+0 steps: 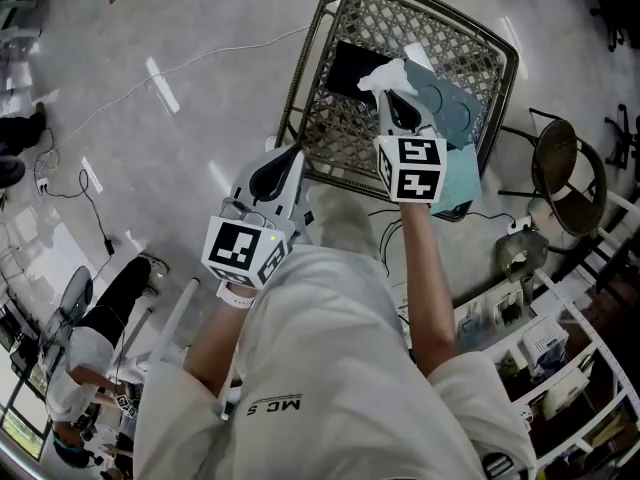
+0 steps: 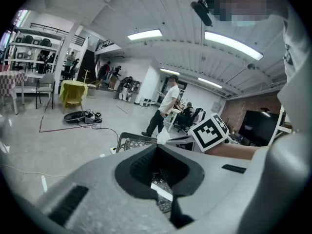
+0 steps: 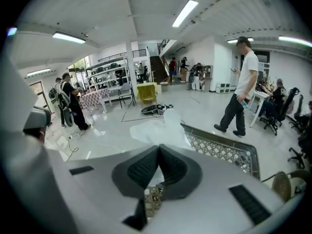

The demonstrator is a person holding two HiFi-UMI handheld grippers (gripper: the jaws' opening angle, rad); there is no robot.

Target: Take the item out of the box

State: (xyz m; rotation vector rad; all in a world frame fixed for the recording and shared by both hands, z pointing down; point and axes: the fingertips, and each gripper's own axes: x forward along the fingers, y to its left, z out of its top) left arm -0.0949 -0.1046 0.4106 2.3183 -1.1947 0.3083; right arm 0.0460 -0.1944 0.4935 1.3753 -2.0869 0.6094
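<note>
The box is a dark lattice basket on the floor ahead; its rim also shows in the left gripper view and the right gripper view. My right gripper hangs over the basket's middle, shut on a thin white bag-like item that sticks out past its tips. Below it in the basket lie a black item, a grey-blue item and a teal one. My left gripper is at the basket's near-left rim, jaws together, with nothing in them.
A round metal chair stands right of the basket and shelving at lower right. Cables run over the pale floor. A person in a white shirt walks beyond the basket. A yellow-draped chair is far left.
</note>
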